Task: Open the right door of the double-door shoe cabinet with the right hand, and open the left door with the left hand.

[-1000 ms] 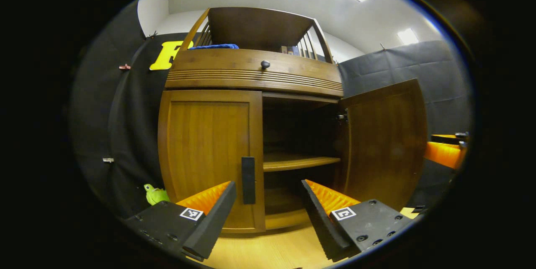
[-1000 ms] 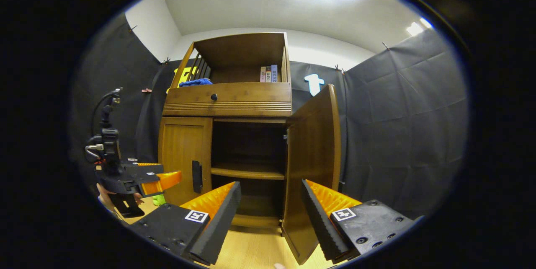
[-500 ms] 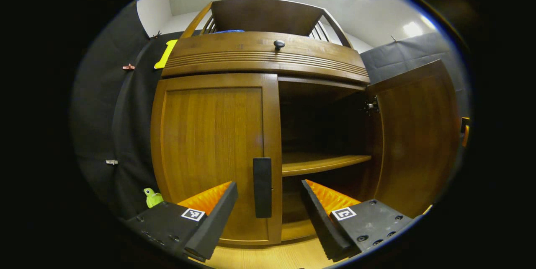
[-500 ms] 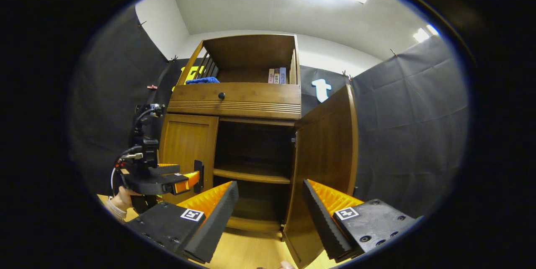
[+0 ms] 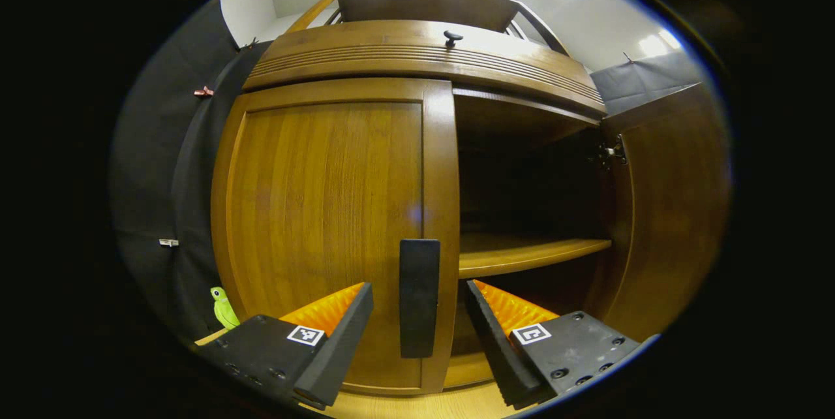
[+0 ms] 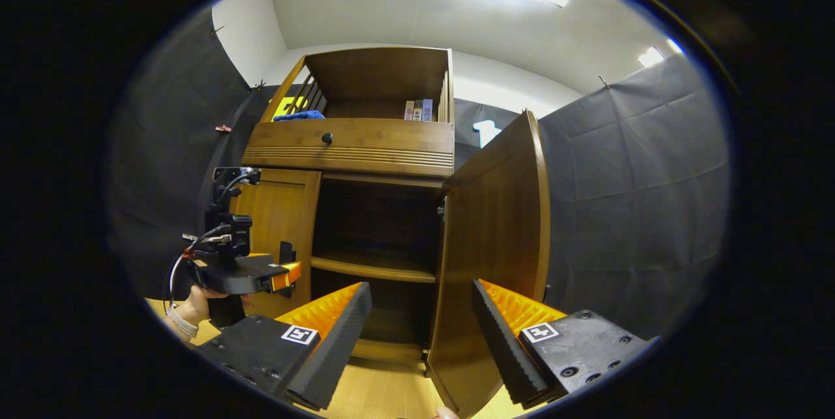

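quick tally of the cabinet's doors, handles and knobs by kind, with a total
Brown wooden cabinet doors: 2, left one shut, right one open
Black rectangular bar handles: 1
Small round dark drawer knobs: 1
Total: 4

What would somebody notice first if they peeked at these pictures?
Probably the big brown shoe cabinet with its right door swung wide open, showing a bare wooden shelf inside. Next, in the left gripper view, the closed left door up close, its black handle lined up between the open orange tongs. A little green toy peeks out at the cabinet's lower left.
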`<state>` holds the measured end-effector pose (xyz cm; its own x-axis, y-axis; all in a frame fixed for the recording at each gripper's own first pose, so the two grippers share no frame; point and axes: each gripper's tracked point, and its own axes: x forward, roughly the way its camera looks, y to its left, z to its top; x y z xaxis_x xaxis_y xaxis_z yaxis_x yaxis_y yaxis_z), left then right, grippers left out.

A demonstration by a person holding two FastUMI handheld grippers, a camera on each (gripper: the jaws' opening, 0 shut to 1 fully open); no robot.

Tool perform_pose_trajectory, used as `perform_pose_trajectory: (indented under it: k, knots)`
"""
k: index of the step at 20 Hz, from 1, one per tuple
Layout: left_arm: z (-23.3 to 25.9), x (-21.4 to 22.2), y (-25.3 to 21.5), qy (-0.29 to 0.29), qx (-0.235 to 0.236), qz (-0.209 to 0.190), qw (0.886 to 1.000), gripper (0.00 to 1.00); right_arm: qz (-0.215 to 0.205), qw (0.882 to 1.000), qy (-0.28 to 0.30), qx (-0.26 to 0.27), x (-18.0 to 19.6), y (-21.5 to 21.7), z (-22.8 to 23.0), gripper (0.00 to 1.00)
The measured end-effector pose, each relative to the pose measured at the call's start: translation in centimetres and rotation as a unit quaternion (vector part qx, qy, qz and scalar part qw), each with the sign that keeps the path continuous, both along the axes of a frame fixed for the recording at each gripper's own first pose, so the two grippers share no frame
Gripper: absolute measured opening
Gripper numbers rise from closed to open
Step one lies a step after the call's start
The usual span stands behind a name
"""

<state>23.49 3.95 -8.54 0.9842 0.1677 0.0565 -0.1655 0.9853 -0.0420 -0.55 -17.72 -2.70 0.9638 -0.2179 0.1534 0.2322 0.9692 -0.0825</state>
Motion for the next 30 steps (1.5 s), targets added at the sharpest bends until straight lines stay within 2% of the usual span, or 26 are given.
perform_pose_trajectory:
  k: [3, 5, 6, 7, 9, 10, 13, 14, 16, 17, 18, 21, 24, 30]
  knots:
    - [-0.8, 1.2, 0.7, 0.014, -0.011, 0.006, 1.000, 0.86, -0.011, 1.000, -0.002, -0.003, 0.2, -0.9, -0.2, 0.97]
    - [-1.9, 2.0, 0.7, 0.032, -0.012, 0.001, 0.999, 0.77, -0.013, 1.000, 0.002, -0.002, 0.5, -1.2, -0.6, 0.98]
    - [-2.2, 2.5, 0.3, 0.037, -0.014, -0.011, 0.999, 0.69, -0.012, 1.000, 0.007, -0.001, 0.7, -1.2, -1.0, 0.98]
    - [-2.0, 2.3, 0.1, 0.029, -0.010, -0.015, 0.999, 0.67, -0.013, 1.000, 0.015, 0.000, 0.9, -1.3, -1.5, 0.98]
    - [-1.6, 1.7, -0.4, 0.025, 0.008, -0.016, 1.000, 0.47, -0.012, 1.000, 0.029, 0.001, 1.2, -1.2, -2.2, 0.95]
    - [-1.8, 2.2, -0.2, 0.027, 0.011, -0.013, 0.999, 0.37, -0.010, 0.999, 0.031, 0.000, 1.1, -0.9, -2.2, 0.99]
    - [-2.0, 2.1, -0.4, 0.036, -0.019, -0.028, 0.999, 0.33, -0.015, 0.999, 0.034, -0.012, 1.1, -0.9, -2.2, 0.95]
    - [-2.0, 1.9, -0.4, 0.040, -0.024, -0.033, 0.998, 0.32, -0.016, 0.999, 0.035, -0.015, 0.9, -0.7, -2.1, 0.97]
    - [-1.7, 1.3, -0.4, 0.048, -0.019, -0.038, 0.998, 0.31, -0.009, 0.999, 0.030, -0.021, 0.7, 0.0, -1.7, 0.95]
    - [-1.6, 1.0, -0.4, 0.051, -0.016, -0.042, 0.998, 0.29, -0.009, 0.999, 0.028, -0.025, 0.5, 0.1, -1.5, 0.99]
    - [-1.4, 0.7, -0.5, 0.051, -0.018, -0.048, 0.997, 0.31, -0.013, 0.999, 0.029, -0.028, 0.5, 0.0, -1.4, 0.97]
    - [-1.1, -0.6, -0.9, 0.052, -0.025, -0.062, 0.996, 0.27, -0.014, 0.999, 0.034, -0.024, 0.2, 0.3, -1.3, 0.98]
    - [-1.6, -3.7, -0.7, 0.053, -0.023, -0.068, 0.996, 0.29, 0.000, 0.999, 0.039, -0.009, 0.0, 1.6, -1.2, 0.95]
    - [-1.6, -6.4, -0.4, 0.057, -0.026, -0.082, 0.995, 0.27, 0.005, 0.999, 0.045, -0.010, -0.7, 3.0, -1.1, 0.97]
